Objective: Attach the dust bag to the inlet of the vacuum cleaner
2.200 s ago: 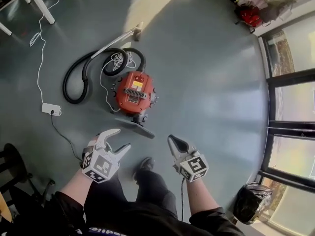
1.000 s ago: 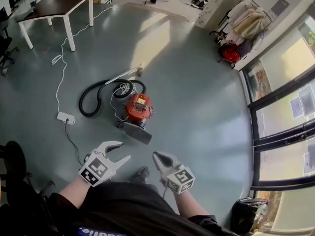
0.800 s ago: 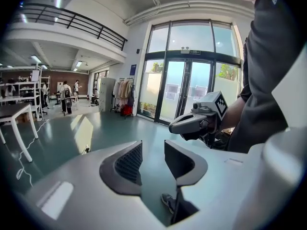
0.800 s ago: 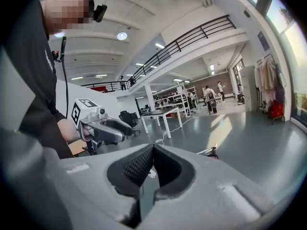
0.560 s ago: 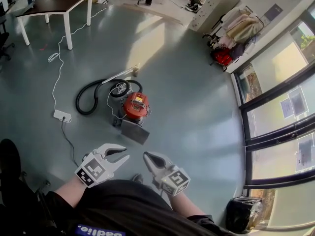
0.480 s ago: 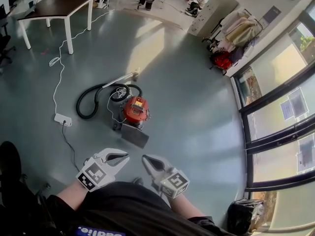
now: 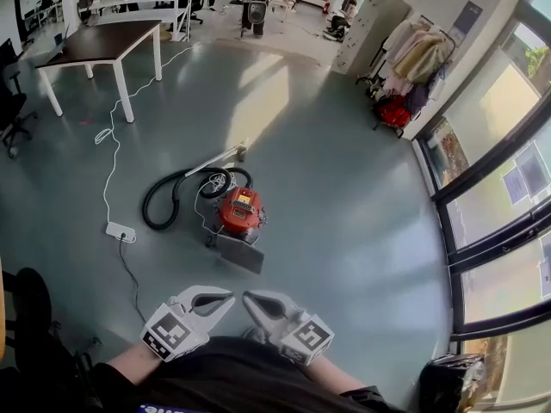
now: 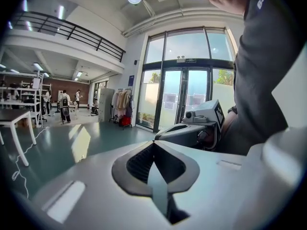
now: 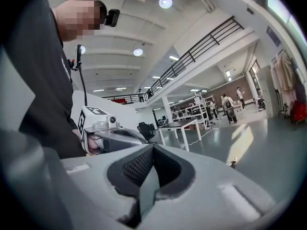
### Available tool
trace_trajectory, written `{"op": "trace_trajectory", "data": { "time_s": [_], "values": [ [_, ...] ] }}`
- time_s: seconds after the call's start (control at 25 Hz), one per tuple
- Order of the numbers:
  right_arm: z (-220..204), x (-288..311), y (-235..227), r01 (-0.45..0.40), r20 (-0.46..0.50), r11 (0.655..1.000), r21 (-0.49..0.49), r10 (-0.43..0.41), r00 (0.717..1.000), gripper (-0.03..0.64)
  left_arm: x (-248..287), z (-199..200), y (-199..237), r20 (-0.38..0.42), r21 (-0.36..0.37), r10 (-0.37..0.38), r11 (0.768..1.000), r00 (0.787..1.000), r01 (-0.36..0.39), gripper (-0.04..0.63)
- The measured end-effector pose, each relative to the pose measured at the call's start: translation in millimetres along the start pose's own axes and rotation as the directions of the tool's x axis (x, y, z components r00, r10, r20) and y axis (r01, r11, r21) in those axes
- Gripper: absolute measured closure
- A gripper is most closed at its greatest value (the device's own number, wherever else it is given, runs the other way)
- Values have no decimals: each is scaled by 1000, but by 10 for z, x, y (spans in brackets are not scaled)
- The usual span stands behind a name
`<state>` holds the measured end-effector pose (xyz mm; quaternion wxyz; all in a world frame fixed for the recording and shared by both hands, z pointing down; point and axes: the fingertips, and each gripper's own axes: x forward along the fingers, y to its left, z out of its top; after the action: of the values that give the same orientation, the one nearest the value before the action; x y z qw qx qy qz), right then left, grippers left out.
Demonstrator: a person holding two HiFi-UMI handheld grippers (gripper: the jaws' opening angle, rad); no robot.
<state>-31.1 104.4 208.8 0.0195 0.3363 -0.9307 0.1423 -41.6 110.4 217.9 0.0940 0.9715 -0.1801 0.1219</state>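
Holds the left hand-held gripper [image 7: 222, 298] and right hand-held gripper [image 7: 251, 300] close to the body, tips turned toward each other and nearly meeting. Both fully shut and empty, the left just closed on nothing. Leaves the red vacuum cleaner [image 7: 239, 211] on the floor [image 7: 344, 222] well ahead and out of reach, hose [image 7: 164, 205] coiled beside it, grey cover [image 7: 240, 253] lying open at its near side, probably to expose the inlet. No dust bag to be picked out. Looks like idle carrying rather than work on the task.
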Motion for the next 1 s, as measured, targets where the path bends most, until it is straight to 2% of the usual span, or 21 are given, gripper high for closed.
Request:
{"op": "trace_trajectory", "data": {
  "time_s": [0.2, 0.44, 0.68, 1.0],
  "values": [
    [133, -120, -23, -14, 35, 1000, -26, 15, 999, 623, 67, 52, -15, -4, -48, 7, 999, 1000, -7, 578],
    [122, -198, -7, -9, 42, 999, -47, 11, 999, 623, 123, 73, -112, 4, -37, -10, 999, 1000, 11, 578],
    [-6, -269, -24, 3, 27, 998, -59, -1, 1000, 623, 92, 41, -189, -3, -23, -9, 1000, 1000, 9, 578],
    [64, -203, 59, -15, 24, 998, -59, 16, 1000, 623, 47, 2, -153, -12, -21, 7, 1000, 1000, -8, 578]
  ]
}}
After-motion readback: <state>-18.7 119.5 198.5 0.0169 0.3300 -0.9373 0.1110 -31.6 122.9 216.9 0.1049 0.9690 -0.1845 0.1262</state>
